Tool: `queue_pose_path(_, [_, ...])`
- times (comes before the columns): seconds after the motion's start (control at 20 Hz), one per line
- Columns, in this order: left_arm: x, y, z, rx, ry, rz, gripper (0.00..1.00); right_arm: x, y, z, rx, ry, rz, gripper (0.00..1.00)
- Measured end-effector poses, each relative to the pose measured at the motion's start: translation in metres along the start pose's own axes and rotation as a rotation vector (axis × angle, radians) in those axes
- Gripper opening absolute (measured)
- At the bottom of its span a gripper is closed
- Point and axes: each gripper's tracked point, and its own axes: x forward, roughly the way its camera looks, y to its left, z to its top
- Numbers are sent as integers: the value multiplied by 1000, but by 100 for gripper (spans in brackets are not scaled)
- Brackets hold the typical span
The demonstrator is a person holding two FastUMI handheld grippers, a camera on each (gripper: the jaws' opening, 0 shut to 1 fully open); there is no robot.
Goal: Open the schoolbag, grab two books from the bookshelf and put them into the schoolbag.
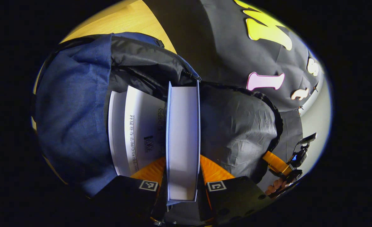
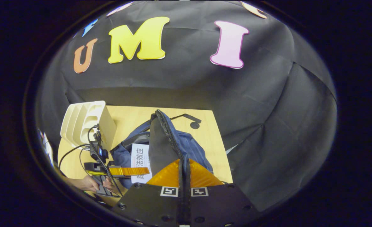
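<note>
Right gripper view: schoolbag (image 2: 186, 148) lies on wooden table (image 2: 211, 138).

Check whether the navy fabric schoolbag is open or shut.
Open: the navy fabric schoolbag gapes along its zipper, a white book lies inside, and another white book enters.
</note>
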Motion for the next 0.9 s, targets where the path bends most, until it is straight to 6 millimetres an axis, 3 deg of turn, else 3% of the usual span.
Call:
queue_pose_path(0.1, [2,7,-1,-1,15,40,47,0,1,-1,-1,1,0,4])
queue_pose_path(0.25, [2,11,-6,-14,66,94,59,1,1,-3,-2,2,2,0])
queue_pose_path(0.3, [1,11,-10,-5,89,122,73,1,1,-3,-1,2,4,0])
queue_pose_path(0.35, [0,13,-12,11,101,149,75,1,2,-3,-1,2,4,0])
queue_pose_path(0.4, [-1,15,-14,27,109,182,65,1,3,-3,-1,0,6,0])
queue_pose_path(0.65, [-22,18,-28,48,180,333,78,3,8,-5,-9,-3,13,0])
queue_pose_path(0.75, [-37,22,-25,70,178,405,82,3,12,-4,-4,-5,21,0])
queue_pose_path(0.8, [-46,22,-22,91,171,432,94,3,14,-5,-5,-6,26,0])
queue_pose_path(0.85, [-55,22,-20,124,167,466,83,3,17,-5,-6,-8,29,0])
queue_pose_path(0.9, [-65,23,-16,162,165,502,83,4,20,-6,-8,-10,33,0])
